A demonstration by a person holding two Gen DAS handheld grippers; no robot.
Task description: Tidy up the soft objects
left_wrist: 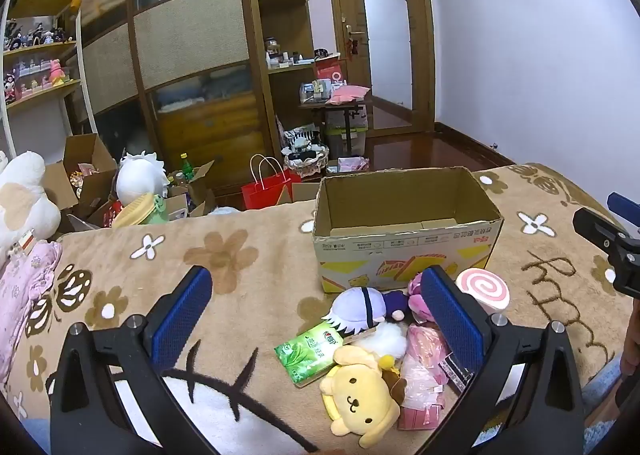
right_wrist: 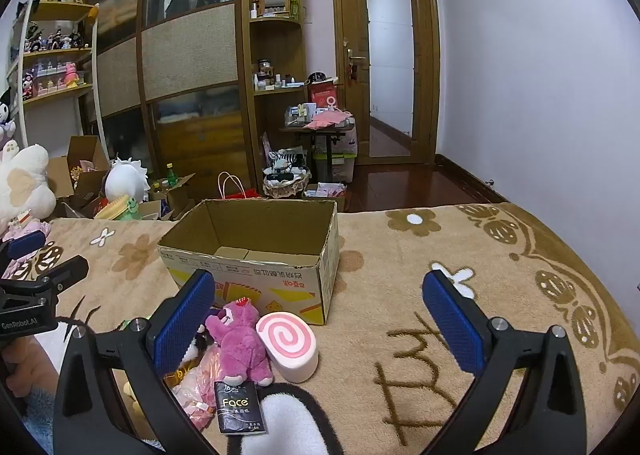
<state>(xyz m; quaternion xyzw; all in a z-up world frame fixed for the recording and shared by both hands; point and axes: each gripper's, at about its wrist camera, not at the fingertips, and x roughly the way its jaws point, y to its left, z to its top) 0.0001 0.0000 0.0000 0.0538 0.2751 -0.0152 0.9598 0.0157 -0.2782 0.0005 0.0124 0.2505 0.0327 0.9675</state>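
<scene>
An open, empty cardboard box [left_wrist: 404, 239] stands on the brown flowered blanket; it also shows in the right wrist view [right_wrist: 256, 255]. In front of it lies a pile of soft things: a yellow dog plush [left_wrist: 362, 399], a white-haired doll [left_wrist: 360, 309], a green tissue pack [left_wrist: 308, 351], a pink packet [left_wrist: 424, 375], a pink swirl roll cushion [left_wrist: 486, 289] [right_wrist: 290, 343], a magenta bear plush [right_wrist: 242, 339] and a black tissue pack [right_wrist: 238, 407]. My left gripper [left_wrist: 316, 319] is open and empty above the pile. My right gripper [right_wrist: 320, 323] is open and empty, right of the pile.
The blanket [right_wrist: 460, 255] ends at the bed's far edge behind the box. Beyond it the floor holds open boxes [left_wrist: 88, 179], a red bag [left_wrist: 268, 187] and plush toys. A big white plush [left_wrist: 20, 199] and pink cloth [left_wrist: 20, 295] lie at the left.
</scene>
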